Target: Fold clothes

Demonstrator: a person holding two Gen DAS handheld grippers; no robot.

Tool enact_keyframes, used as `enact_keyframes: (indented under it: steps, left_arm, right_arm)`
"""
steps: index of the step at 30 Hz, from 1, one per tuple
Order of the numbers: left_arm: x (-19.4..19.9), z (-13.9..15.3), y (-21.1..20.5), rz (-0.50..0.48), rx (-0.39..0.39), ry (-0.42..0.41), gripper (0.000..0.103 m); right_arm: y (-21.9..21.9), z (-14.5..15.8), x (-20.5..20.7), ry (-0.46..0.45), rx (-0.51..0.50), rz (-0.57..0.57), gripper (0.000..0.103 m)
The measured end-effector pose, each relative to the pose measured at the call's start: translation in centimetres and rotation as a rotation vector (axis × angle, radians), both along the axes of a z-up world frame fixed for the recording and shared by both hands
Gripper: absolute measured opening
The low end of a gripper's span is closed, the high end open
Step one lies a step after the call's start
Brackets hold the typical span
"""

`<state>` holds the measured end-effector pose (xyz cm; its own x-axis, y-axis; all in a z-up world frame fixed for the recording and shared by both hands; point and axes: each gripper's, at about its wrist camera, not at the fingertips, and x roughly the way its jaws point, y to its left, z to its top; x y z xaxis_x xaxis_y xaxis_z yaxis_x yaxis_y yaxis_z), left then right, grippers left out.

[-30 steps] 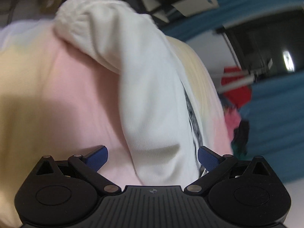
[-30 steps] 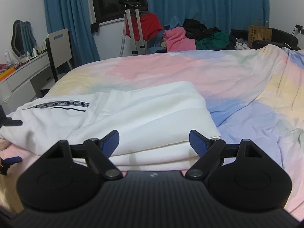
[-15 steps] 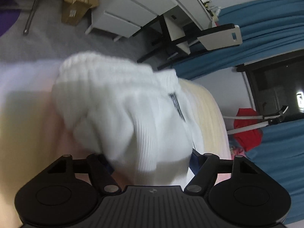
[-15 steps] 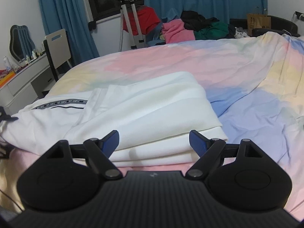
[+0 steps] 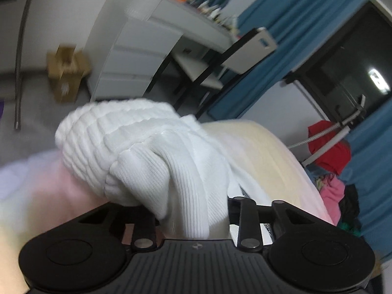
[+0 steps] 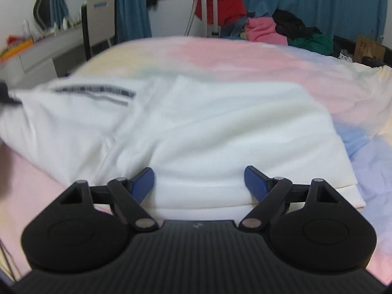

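Note:
A white garment with a black patterned stripe lies partly folded on the pastel bed cover. My right gripper hovers open just above its near folded edge, blue pads apart with nothing between them. In the left wrist view, the garment's ribbed white end is bunched up and lifted off the bed cover. My left gripper is shut on this cloth, which hides both pads.
A white desk with drawers, a chair and a cardboard box stand on the floor left of the bed. A pile of clothes and a tripod stand lie beyond the bed's far edge, before blue curtains.
My left gripper went from open around the sleeve to shut on its ribbed end and raised it. The right gripper moved closer over the folded edge and stays open.

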<state>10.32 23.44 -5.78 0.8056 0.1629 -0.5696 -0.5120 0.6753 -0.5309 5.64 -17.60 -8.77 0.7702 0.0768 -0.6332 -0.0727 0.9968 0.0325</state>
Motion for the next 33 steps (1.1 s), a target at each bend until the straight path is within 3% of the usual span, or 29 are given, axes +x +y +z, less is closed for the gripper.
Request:
enact_keyframes:
  steps: [3,6,11,20,22,29,33]
  left_arm:
    - [-0.1,1.9,-2.6,-0.020,0.131,-0.041,0.030]
    - [-0.3,4.3,-6.6,-0.052,0.322,-0.086,0.029]
    - [-0.6,8.6,-14.8,-0.086,0.529,-0.201,0.025]
    - [1.2,12.4,-33.9,-0.175,0.713,-0.414,0.019]
    - [1.6,12.0,-38.6,-0.222,0.769,-0.451,0.018]
    - [1.3,4.0,-48.9,-0.537,1.014,-0.393,0.018]
    - [1.1,-0.6,-54.9,-0.720,1.149,-0.353,0.018]
  right_arm:
    - [-0.6,0.8,-0.3,0.006,0.049,-0.022,0.082]
    - [-1.8,1.7,-0.7,-0.002,0.107,-0.059,0.082]
    - [-4.8,3.0,-1.7,-0.041,0.172,-0.181,0.082]
    - [-13.0,4.1,-3.3,-0.134,0.363,-0.482,0.082]
    - [-14.8,4.2,-3.7,-0.167,0.401,-0.547,0.082]
    - [-21.1,3.2,-5.0,-0.210,0.523,-0.772,0.083]
    - [-23.1,2.4,-5.4,-0.224,0.579,-0.838,0.083]
